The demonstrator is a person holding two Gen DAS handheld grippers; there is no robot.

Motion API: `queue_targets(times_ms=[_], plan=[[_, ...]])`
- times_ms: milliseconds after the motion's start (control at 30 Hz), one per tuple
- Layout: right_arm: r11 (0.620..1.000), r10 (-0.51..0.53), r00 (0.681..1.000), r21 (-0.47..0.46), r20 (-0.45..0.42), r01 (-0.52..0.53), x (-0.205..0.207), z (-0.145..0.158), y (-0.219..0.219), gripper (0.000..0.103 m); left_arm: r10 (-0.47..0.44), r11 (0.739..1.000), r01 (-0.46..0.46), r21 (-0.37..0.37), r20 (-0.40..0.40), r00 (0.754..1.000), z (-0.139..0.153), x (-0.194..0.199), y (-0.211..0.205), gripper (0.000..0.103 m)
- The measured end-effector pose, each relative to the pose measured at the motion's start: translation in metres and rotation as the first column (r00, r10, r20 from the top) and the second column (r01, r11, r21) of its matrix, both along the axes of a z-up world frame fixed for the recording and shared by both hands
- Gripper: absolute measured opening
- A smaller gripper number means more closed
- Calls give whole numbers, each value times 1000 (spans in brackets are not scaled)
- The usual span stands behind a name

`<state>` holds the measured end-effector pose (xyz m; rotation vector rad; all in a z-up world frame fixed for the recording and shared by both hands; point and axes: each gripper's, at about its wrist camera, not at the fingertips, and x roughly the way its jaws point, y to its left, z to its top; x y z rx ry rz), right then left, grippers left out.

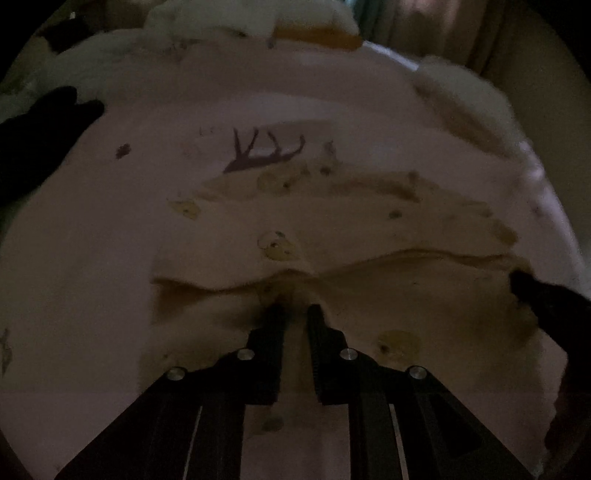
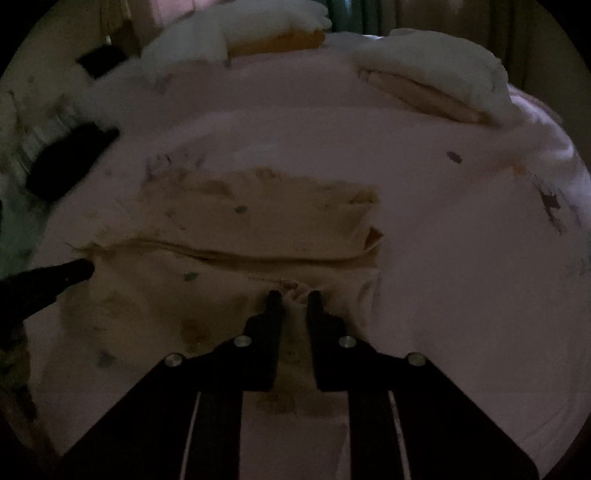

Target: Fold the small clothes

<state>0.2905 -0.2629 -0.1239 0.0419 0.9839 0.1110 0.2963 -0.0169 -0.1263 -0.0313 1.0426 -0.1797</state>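
A small cream garment with faint printed spots (image 1: 332,229) lies partly folded on a pink bedsheet (image 1: 92,258). It also shows in the right wrist view (image 2: 266,221). My left gripper (image 1: 297,308) is shut on the garment's near edge, with cloth bunched between the fingers. My right gripper (image 2: 294,293) is shut on the near edge further right, with a pinch of cloth between its tips. The right gripper's finger shows at the right of the left wrist view (image 1: 535,291). The left gripper's finger shows at the left of the right wrist view (image 2: 55,277).
White pillows or plush items (image 1: 243,18) with an orange patch (image 1: 317,35) lie at the far edge of the bed, and another white one (image 2: 432,70) lies at the far right. A dark object (image 2: 70,162) sits at the left. The sheet has a deer print (image 1: 266,155).
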Motion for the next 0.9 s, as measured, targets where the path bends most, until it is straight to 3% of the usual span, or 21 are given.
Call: queue_targets(times_ms=[167,267,333,367,433,533,567,600,667,733,833,900], plan=[[997,-27,999,65,-39,29,48,-19,-4,10,16,1000,-17,20,35,999,-2,49,-9,15],[993,-58,997,96,-45,62,88,-21,-11,8,126,990,-130,59,55,990,5,95,-4,15],[991,-102,995,84,-15,103,104,-11,-14,10,201,980,-201,-7,59,978,14,104,9,15],[987,-137,991,84,4,137,107,-3,-18,13,232,971,-227,-80,64,970,21,100,20,15],[983,-148,988,118,51,142,104,12,-19,16,229,965,-209,-162,122,966,32,85,34,15],[986,-118,990,126,74,108,85,29,-21,19,255,967,-246,-68,241,936,52,47,46,18],[987,-120,990,117,72,111,74,34,-22,21,244,969,-246,-25,264,933,57,33,47,30],[987,-124,990,115,67,116,63,37,-23,27,219,973,-229,8,266,939,61,22,48,37],[984,-131,990,131,55,123,40,45,-30,40,202,975,-219,36,264,943,64,-4,48,61],[980,-131,990,156,47,122,21,52,-36,55,199,978,-208,11,254,946,66,-35,47,69],[969,-179,984,179,24,172,-17,54,-46,66,192,981,-178,-81,221,956,63,-75,58,75],[951,-229,974,212,0,223,-38,45,-52,67,212,974,-191,-122,198,957,52,-96,60,75]])
